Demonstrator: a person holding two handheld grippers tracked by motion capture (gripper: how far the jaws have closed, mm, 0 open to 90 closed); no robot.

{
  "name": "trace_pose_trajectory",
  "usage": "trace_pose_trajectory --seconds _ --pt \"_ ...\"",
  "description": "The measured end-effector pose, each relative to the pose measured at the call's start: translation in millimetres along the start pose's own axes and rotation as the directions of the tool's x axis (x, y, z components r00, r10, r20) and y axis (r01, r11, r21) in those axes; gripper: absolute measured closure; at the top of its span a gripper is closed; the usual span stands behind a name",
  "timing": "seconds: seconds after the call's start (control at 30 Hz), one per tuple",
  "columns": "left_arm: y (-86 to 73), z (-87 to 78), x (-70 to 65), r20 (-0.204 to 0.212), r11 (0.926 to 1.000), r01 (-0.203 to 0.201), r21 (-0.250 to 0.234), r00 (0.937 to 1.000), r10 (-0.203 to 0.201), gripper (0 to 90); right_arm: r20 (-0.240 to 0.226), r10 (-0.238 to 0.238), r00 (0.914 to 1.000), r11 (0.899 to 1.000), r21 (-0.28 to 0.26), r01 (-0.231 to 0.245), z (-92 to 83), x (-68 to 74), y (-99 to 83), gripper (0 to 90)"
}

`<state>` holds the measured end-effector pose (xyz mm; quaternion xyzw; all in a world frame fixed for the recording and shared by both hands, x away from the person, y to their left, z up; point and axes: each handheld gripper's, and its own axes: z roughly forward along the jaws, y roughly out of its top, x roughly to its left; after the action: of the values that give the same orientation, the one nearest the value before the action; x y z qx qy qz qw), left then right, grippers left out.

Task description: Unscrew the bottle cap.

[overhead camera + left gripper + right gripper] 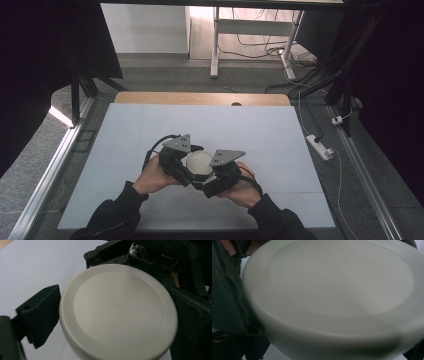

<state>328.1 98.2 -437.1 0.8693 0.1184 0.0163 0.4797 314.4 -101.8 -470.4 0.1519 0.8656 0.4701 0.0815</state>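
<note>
- White round bowl (199, 163), underside up, flat circular base with a faint embossed square mark at its middle; held between the two grippers near the table's front edge, over the pale mat (150, 130); contact with the mat not decidable.
- Left gripper (176, 161): jaws spread wide around the bowl (117, 312), one black jaw at the left rim, the other at the right; pressing or merely bracketing, not decidable, so grip state cannot be told.
- Right gripper (216, 176): jaws beside the bowl (332, 297), one dark jaw along the left wall; closure likewise cannot be told.
- Step in hand, as judged: steadying or turning the inverted bowl between both tools. Best done with jaws square on opposite points of the rim, equal pressure from each side, slow wrist rotation; glazed, curved wall likely to slip under a skewed or one-sided pinch.
- High view: both hands, dark sleeves, grey three-cornered plates, the bowl's place on the mat, the wooden table edge (200, 98) beyond.
- Left gripper view: whole base ring and embossed mark, sharp, plus the opposite gripper's body behind the bowl.
- Right gripper view: very close, blurred; rounded side wall and lower rim, not legible from above.
</note>
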Motion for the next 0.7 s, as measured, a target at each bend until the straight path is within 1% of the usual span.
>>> trace_pose_trajectory --seconds 0.1,0.17,0.3,0.33,0.37,0.43,0.5,0.53,0.57,0.6,0.7 --pt "-0.3 -0.1 -0.5 -0.003 1.0000 0.001 -0.001 1.0000 -0.001 7.5 0.001 0.004 1.0000 1.000 0.000 -0.004 0.1 -0.3 0.0 6.4" --pt "0.0 0.5 -2.9 -0.033 0.9999 0.008 -0.007 0.9994 -0.008 7.7 0.006 0.013 0.9999 1.000 0.003 -0.013 0.1 -0.5 0.0 6.4" --pt "2.6 2.8 -5.8 -0.085 0.9996 0.025 0.013 0.9961 -0.023 7.9 0.028 0.019 0.9994 1.000 0.007 -0.019 0.6 -1.9 -0.5 6.4" --pt "2.6 2.8 -5.8 -0.085 0.9996 0.025 0.013 0.9961 -0.023 7.9 0.035 0.021 0.9992 1.000 0.007 -0.021 0.8 -2.1 -0.8 6.4" --pt "4.0 5.1 -8.2 -0.120 0.9986 0.051 0.012 0.9916 -0.049 7.9 0.043 0.026 0.9988 1.000 0.007 -0.026 1.1 -2.3 -1.0 6.4" --pt "5.9 7.4 -10.6 -0.161 0.9976 0.068 0.018 0.9850 -0.064 7.9 0.064 0.031 0.9975 0.999 0.013 -0.032 1.5 -3.2 -1.3 6.4" --pt "7.0 10.2 -12.2 -0.187 0.9952 0.097 0.012 0.9779 -0.093 7.8 0.078 0.041 0.9961 0.999 0.016 -0.042 1.9 -4.1 -1.7 6.4" --pt "7.0 10.2 -12.2 -0.187 0.9952 0.097 0.012 0.9779 -0.093 7.9 0.086 0.047 0.9952 0.999 0.016 -0.049 2.1 -4.7 -2.0 6.4" --pt "7.3 12.6 -12.3 -0.208 0.9918 0.128 0.004 0.9703 -0.124 7.9 0.092 0.054 0.9943 0.998 0.016 -0.056 2.4 -5.2 -2.2 6.4" --pt "7.4 14.0 -12.5 -0.218 0.9895 0.145 -0.001 0.9656 -0.141 7.8 0.099 0.062 0.9932 0.998 0.017 -0.064 2.7 -5.7 -2.4 6.4" --pt "8.3 18.5 -13.9 -0.258 0.9839 0.179 -0.005 0.9503 -0.174 7.8 0.120 0.076 0.9898 0.997 0.022 -0.080 3.9 -7.6 -3.6 6.4"
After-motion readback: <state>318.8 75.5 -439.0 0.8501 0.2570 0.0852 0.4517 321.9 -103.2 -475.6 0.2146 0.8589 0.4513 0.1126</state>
